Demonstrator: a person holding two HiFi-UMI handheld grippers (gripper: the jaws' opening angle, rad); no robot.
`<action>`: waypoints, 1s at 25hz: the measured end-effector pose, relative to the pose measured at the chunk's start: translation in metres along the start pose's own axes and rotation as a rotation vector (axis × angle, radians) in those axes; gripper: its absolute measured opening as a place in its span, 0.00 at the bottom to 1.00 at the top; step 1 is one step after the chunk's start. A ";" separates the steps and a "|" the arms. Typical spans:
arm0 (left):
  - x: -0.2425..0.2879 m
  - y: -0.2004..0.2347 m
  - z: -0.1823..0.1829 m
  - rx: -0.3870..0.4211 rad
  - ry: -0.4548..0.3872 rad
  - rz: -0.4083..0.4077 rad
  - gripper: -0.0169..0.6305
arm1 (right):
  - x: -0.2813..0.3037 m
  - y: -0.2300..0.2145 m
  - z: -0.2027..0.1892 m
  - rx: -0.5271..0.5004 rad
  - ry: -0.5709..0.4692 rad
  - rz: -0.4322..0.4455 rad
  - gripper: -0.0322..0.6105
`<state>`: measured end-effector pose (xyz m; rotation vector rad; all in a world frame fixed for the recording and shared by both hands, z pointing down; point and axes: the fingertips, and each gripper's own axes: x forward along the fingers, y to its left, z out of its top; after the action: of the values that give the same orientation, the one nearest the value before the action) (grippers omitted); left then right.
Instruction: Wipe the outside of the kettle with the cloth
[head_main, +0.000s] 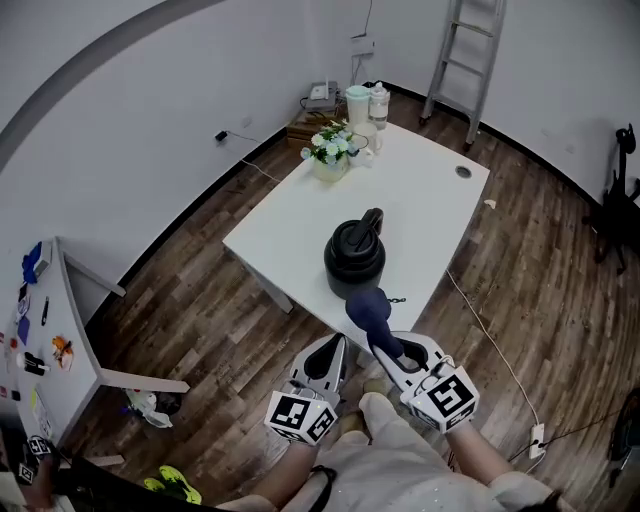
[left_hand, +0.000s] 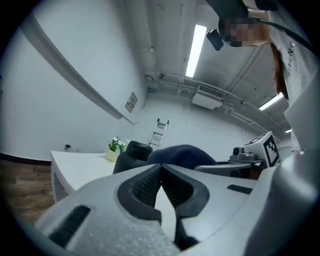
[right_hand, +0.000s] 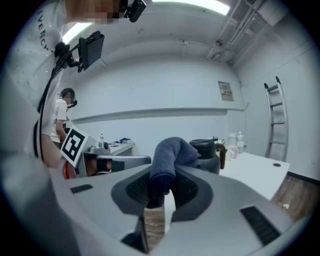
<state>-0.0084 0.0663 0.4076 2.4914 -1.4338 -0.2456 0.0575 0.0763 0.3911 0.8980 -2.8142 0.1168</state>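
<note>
You cannot tell from the head view whether the cloth (head_main: 368, 308) touches the kettle (head_main: 355, 255). The dark blue wad rises just ahead of your right claw (head_main: 386, 347) and overlaps the kettle's near edge, hiding the table (head_main: 410, 190) corner beneath it. Your right claw pinches the cloth's lower tail between its ribbed black pads, and the soft, knitted-looking bulk bulges up above the tips. In the right gripper view the kettle stands just beyond and slightly right of the claw, its lower body cut off by the claw's grey shell. Your left claw (head_main: 335, 348) sits beside the right one, near the table's edge, its pads pressed together at the tips with nothing between them. In its own view the cloth and the claw body cover most of the kettle, leaving only the lid and handle. The kettle is squat, round and matte black, with a thick arched handle. A small dark thing (head_main: 397, 299) lies on the table just right of the cloth, too small to name. Far ahead of both claws, past the kettle, stand a pot of flowers (head_main: 332, 148) and pale containers (head_main: 366, 104). A metal ladder (head_main: 465, 50) leans on the wall beyond the smooth white table.
</note>
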 end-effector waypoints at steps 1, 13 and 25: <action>0.003 0.006 0.003 0.000 -0.003 0.015 0.04 | 0.007 -0.011 0.006 -0.017 -0.014 0.014 0.15; 0.064 0.038 -0.030 0.014 0.005 0.069 0.04 | 0.061 -0.088 -0.079 0.171 0.186 0.015 0.15; 0.103 0.033 -0.064 -0.074 0.063 0.037 0.04 | 0.064 -0.118 -0.144 0.262 0.362 -0.111 0.15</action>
<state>0.0333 -0.0305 0.4767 2.3899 -1.4186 -0.2065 0.0964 -0.0372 0.5468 0.9708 -2.4419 0.5812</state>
